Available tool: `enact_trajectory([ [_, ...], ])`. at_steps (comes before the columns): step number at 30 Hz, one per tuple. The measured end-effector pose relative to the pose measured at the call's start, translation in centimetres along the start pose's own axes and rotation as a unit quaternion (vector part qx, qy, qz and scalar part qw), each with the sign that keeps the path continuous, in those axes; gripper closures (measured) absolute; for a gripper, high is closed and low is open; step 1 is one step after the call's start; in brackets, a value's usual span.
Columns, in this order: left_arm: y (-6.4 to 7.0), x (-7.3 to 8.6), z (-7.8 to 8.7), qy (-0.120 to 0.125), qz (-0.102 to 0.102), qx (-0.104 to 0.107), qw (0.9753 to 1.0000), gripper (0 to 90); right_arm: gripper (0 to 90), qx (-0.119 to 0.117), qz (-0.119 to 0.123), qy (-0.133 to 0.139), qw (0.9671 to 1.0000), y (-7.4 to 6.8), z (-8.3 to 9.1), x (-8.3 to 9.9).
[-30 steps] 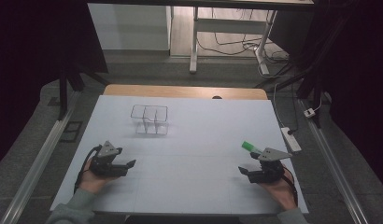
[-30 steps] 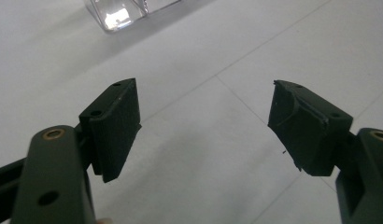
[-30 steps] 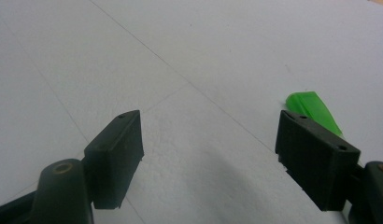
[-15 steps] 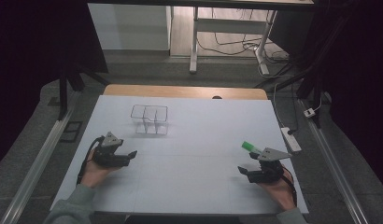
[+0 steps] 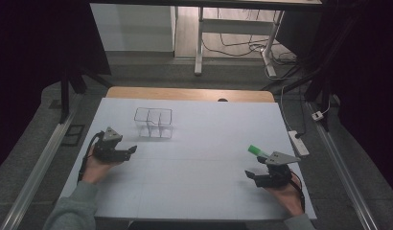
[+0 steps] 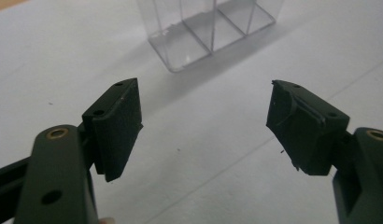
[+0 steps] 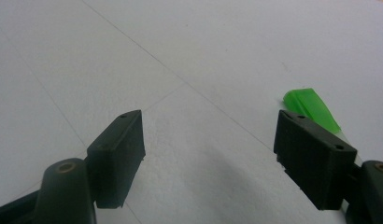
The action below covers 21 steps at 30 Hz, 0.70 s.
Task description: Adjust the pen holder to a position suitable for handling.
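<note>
The high view takes in the whole white table (image 5: 194, 143), with a clear plastic box (image 5: 153, 122) as the landmark on its far left part. The left gripper (image 5: 130, 150) sits just in front of the box and a little to its left, held low over the table by the left hand (image 5: 99, 165), jaws pointing toward the middle. The right gripper (image 5: 251, 175) is well apart from the box, by the near right corner, in the right hand (image 5: 283, 194).

The left gripper view adds the box's (image 6: 210, 30) thin inner walls, just ahead of wide-open, empty jaws. The right gripper view shows its jaws equally wide and empty, and a green object (image 7: 311, 108), far from the box, lying on the table just beyond one jaw.
</note>
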State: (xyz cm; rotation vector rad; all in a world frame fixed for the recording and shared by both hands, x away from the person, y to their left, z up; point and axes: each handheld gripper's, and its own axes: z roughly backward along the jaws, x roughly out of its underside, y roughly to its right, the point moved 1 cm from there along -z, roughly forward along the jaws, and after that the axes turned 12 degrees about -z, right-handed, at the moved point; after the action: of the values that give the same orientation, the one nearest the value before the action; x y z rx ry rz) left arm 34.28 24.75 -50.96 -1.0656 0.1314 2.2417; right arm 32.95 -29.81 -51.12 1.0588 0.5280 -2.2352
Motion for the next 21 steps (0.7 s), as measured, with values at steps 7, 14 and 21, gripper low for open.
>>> enact_trajectory([
  [7,-1.9,-0.2,-0.5,0.006,0.023,-0.019,0.9995,30.3,24.1,0.001,-0.002,0.002,1.0000,-0.1,0.0,-0.1],
  [14,-3.0,-0.4,-1.6,-0.003,0.028,-0.033,0.9991,35.8,24.1,0.000,0.000,-0.006,1.0000,-0.1,-0.2,0.0],
  [21,-4.0,-0.6,-2.8,-0.009,0.034,-0.036,0.9987,44.2,24.1,0.001,0.000,-0.007,1.0000,0.0,-0.2,0.1],
])
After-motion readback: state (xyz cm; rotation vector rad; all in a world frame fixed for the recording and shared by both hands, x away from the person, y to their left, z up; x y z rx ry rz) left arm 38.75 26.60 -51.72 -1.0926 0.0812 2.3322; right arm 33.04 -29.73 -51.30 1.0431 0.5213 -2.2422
